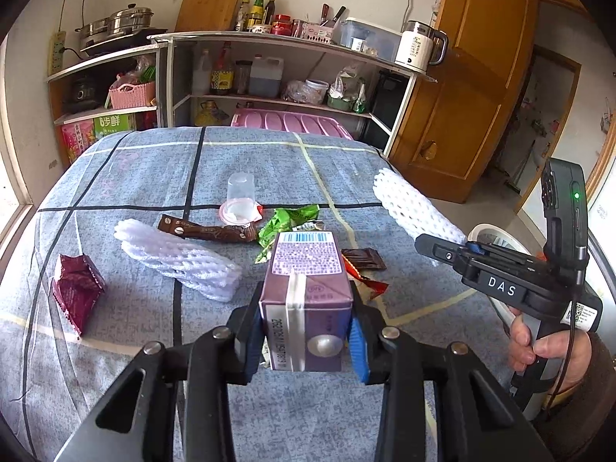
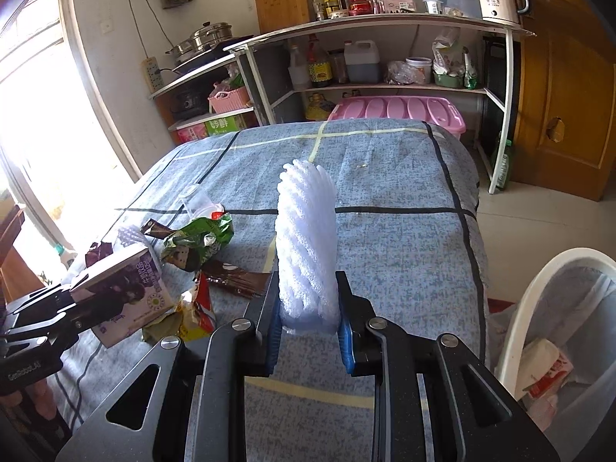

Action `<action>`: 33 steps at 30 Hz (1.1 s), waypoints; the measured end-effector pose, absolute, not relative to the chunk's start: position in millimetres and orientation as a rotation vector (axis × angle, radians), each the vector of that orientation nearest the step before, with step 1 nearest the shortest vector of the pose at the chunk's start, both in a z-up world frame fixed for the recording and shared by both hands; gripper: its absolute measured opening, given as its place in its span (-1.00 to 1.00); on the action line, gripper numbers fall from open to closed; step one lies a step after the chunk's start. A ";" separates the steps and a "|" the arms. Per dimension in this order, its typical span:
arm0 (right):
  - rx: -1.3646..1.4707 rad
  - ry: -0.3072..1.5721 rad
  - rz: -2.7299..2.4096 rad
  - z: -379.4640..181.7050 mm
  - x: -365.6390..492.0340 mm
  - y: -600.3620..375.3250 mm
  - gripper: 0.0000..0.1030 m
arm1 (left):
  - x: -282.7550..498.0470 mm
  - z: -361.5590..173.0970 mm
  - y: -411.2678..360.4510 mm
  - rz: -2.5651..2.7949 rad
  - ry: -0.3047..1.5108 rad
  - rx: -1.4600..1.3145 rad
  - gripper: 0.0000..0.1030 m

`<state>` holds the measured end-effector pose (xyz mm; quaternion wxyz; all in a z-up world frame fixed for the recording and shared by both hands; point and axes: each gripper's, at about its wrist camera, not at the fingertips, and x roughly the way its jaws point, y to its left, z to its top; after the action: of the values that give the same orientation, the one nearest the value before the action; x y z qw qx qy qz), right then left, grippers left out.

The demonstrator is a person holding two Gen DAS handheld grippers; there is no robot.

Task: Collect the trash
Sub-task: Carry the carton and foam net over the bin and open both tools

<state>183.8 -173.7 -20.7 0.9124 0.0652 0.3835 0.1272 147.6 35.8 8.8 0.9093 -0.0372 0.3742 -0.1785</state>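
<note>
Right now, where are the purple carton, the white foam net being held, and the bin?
purple carton (image 1: 306, 304): left wrist view, top face near the straw.
white foam net (image 2: 306, 231): right wrist view, mid body.
bin (image 2: 518, 315): right wrist view, white rim.

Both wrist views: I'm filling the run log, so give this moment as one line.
left gripper: shut on purple carton | right gripper: shut on white foam net | bin: right of table | wrappers remain

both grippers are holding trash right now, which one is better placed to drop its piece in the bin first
Right. The right gripper, shut on the white foam net, has the white bin right beside it. The left gripper holds the purple carton over the table, farther from it.
</note>
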 end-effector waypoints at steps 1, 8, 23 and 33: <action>0.137 0.784 0.265 -19.4 180.8 -174.4 -0.51 | 145.9 10.3 34.0 -0.370 0.767 -0.077 -0.25; 0.168 0.744 0.256 -8.4 158.2 -187.0 -0.51 | 134.2 22.3 14.2 -0.399 0.736 -0.067 -0.25; 0.235 0.692 0.181 4.1 113.8 -238.3 -0.51 | 114.6 43.8 -39.1 -0.471 0.689 -0.030 -0.25; 0.260 0.654 0.088 14.3 84.3 -287.0 -0.51 | 110.0 51.6 -101.2 -0.572 0.673 0.013 -0.25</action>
<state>84.3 -287.0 14.3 0.9377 0.1274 0.3203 0.0429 110.0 -101.2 51.6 0.9041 0.0063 0.3256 -0.2767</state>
